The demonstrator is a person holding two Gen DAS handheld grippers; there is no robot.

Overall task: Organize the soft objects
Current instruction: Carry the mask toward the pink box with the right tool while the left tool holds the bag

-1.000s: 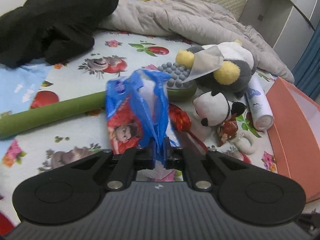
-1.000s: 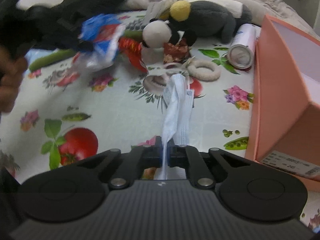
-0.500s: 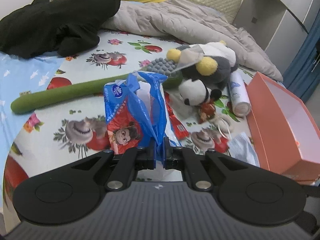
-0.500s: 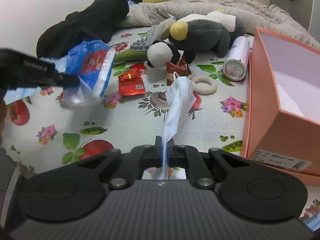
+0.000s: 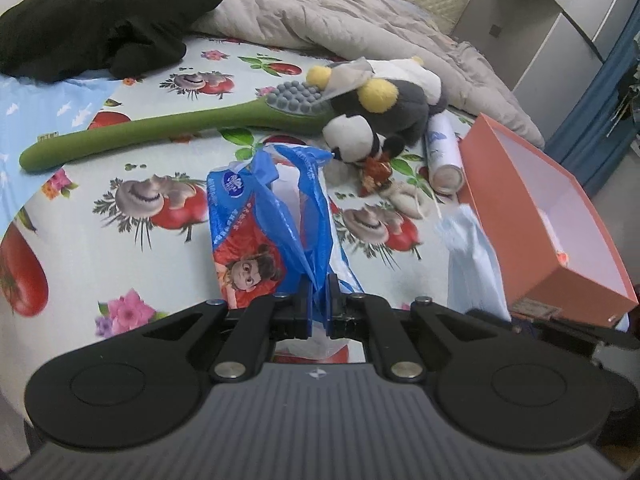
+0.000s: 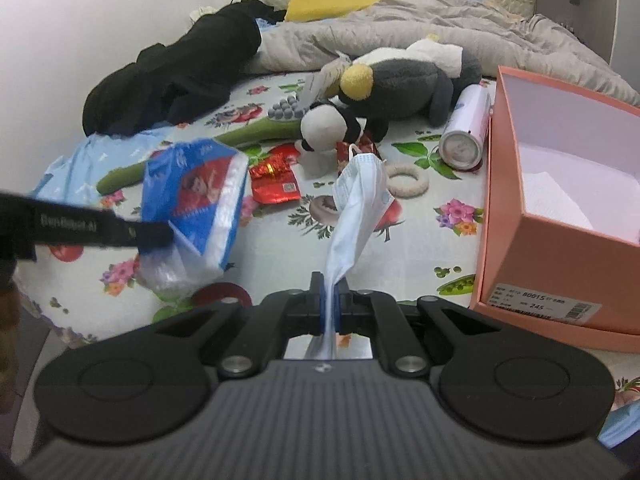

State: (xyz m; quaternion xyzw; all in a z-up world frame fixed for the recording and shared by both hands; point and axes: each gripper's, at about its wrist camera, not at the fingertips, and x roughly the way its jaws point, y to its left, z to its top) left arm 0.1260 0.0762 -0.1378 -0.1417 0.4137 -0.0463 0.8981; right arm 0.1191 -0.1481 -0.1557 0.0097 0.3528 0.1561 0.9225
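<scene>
My left gripper [image 5: 319, 300] is shut on a blue and red tissue pack [image 5: 256, 236], pinching its blue plastic wrap and holding it above the bed. From the right wrist view the same tissue pack [image 6: 196, 196] hangs at the left, off the left gripper [image 6: 154, 234]. The right gripper [image 6: 329, 300] is shut on a pale blue face mask [image 6: 356, 208], which stands up from its jaws; that face mask [image 5: 474, 256] also shows at the right of the left wrist view. An open orange box [image 6: 560, 216] sits at the right, and the same orange box [image 5: 536, 216] is seen from the left wrist.
On the fruit-print sheet [image 5: 120, 248] lie a grey and yellow plush [image 6: 400, 76], a small panda plush [image 6: 326, 128], a green massage stick [image 5: 160, 128], a white can [image 6: 466, 132], a red packet [image 6: 276, 184] and a rope ring [image 6: 406, 178]. Black clothing [image 5: 108, 16] and a grey quilt [image 5: 340, 20] lie behind.
Both grippers have pulled back and risen from the bed with the tissue pack and the mask still held. The toys and the box now look farther off.
</scene>
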